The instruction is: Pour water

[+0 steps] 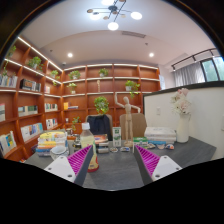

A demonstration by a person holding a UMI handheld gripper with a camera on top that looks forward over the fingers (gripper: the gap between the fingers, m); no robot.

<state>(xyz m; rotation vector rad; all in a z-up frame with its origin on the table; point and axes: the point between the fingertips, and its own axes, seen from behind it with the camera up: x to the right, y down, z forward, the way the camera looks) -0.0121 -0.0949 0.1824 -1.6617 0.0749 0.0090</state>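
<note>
My gripper (114,151) is open over a grey table (112,172), with its magenta pads (80,158) wide apart and nothing between them. Just inside the left finger stands a small pale bottle-like thing with an orange lower part (93,160); whether it touches the finger I cannot tell. Beyond the fingertips, near the table's far edge, a slim bottle with a label (117,135) stands upright. Two small low cups or dishes (113,148) (124,148) sit just in front of it. No water is visible.
A white box-like stack (160,133) and a white vase of flowers (182,120) stand at the far right of the table. Books and colourful items (50,142) lie at the far left. A wooden figure (128,106), a plant (101,105) and bookshelves (25,100) are behind.
</note>
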